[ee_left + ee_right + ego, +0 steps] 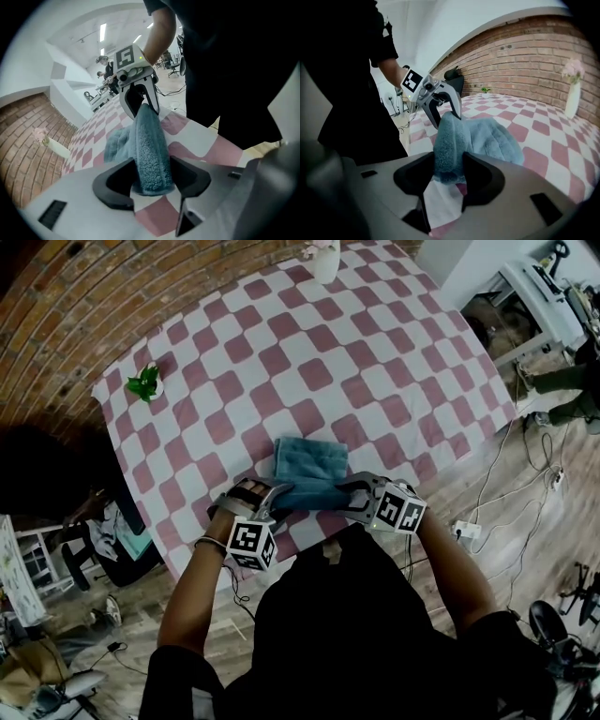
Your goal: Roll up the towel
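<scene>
A blue towel (309,463) lies on the pink-and-white checked tablecloth (309,371) close to the table's near edge. Its near edge is turned up into a thick fold or roll (150,150). My left gripper (278,496) is shut on the left end of that roll, and the pads press the cloth from both sides (152,180). My right gripper (347,488) is shut on the right end (449,171). Each gripper view shows the other gripper at the far end of the roll. The rest of the towel (497,136) lies flat behind the roll.
A white vase with pink flowers (325,259) stands at the table's far edge. A small green plant (145,382) sits near the left corner. The near table edge is just below the grippers. Cables and a power strip (466,530) lie on the floor at right.
</scene>
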A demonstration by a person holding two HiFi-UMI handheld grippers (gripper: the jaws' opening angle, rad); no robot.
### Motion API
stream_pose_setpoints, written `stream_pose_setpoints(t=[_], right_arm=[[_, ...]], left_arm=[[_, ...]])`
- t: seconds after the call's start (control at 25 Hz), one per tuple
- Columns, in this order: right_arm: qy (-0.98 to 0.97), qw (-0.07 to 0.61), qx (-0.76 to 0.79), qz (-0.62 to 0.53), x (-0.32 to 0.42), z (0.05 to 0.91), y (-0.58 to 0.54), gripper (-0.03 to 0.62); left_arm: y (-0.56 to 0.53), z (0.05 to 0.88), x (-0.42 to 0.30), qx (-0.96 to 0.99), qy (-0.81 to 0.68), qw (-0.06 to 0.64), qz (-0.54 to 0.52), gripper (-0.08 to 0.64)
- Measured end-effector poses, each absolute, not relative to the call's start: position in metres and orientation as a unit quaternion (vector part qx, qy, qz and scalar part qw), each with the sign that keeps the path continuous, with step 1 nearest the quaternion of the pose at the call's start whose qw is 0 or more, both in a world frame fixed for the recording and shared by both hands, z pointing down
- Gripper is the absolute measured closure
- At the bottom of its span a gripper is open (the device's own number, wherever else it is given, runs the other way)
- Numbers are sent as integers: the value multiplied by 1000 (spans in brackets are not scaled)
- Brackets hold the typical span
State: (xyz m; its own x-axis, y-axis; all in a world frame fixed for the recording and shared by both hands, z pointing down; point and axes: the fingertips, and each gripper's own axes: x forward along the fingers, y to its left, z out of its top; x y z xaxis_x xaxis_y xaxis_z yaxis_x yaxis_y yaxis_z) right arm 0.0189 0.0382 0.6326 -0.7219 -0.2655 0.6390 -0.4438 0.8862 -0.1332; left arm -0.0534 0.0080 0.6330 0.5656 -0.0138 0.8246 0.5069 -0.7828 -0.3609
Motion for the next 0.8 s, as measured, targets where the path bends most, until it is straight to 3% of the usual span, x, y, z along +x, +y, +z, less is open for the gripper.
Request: stream_pose_setpoints(t=[0.12,0.28,0.4,0.48,0.6,0.8], right_arm=[[-927,282,137,205,10,626,61,407],[-923,232,107,288,8,620,82,405],[-914,175,168,326,22,619,67,402],[-905,152,242,315,38,617,48,353],[-887,144,352,260,64,609,22,351],[-839,173,478,196,98,609,-12,353]], left_arm=[[30,631,-62,-842,-191,215,-457,374],[46,622,-65,-859,-229,70,-453,376],[24,617,-54,-878,-206,2,-432,361],[1,616,-45,-893,-169,-19,-417,347],[-35,612,-35,-916,-87,-40,-391,333],[-74,608,-16,-923,17,4,-385,337]])
